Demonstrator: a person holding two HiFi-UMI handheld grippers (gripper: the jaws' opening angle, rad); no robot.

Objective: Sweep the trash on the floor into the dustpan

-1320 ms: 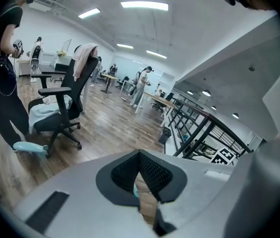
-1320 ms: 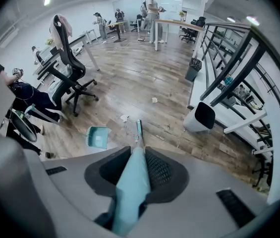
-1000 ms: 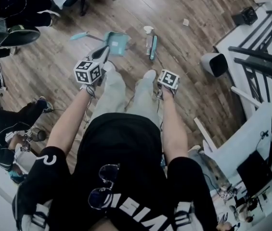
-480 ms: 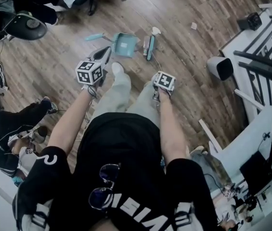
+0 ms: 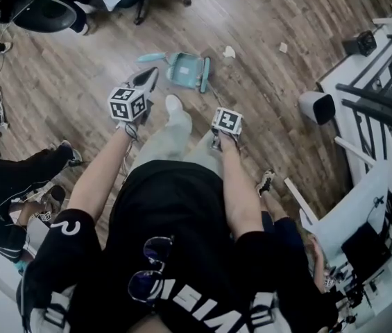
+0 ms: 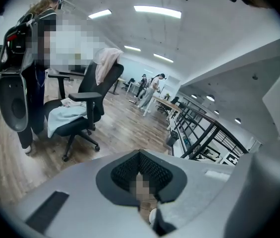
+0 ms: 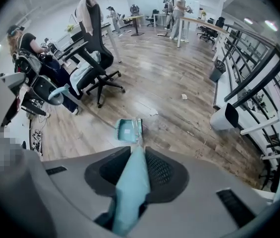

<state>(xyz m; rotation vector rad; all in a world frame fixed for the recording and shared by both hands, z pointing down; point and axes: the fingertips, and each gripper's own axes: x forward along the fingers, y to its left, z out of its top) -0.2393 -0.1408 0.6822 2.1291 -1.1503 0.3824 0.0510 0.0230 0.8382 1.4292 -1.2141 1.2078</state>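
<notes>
A teal dustpan (image 5: 184,68) lies on the wood floor ahead of my feet, its handle (image 5: 150,57) pointing left. The teal broom's head (image 5: 205,75) rests against the pan's right side. My right gripper (image 5: 218,141) is shut on the broom handle (image 7: 130,187), which runs down toward the dustpan (image 7: 128,129). Two white scraps of trash (image 5: 229,52) (image 5: 283,47) lie beyond the pan; one scrap (image 7: 153,112) sits just past it. My left gripper (image 5: 146,80) hovers left of the pan, its jaws together on nothing and aimed up at the room (image 6: 140,155).
An office chair (image 7: 97,58) stands behind the pan to the left. A white bin (image 5: 317,107) and a black railing (image 5: 383,96) line the right side. A person (image 5: 15,179) sits low at the left, and another (image 5: 286,234) crouches at the lower right.
The broom head has swept left across the floor up to the dustpan. The clear bottle that lay beside it no longer shows. My right gripper moved left with it.
</notes>
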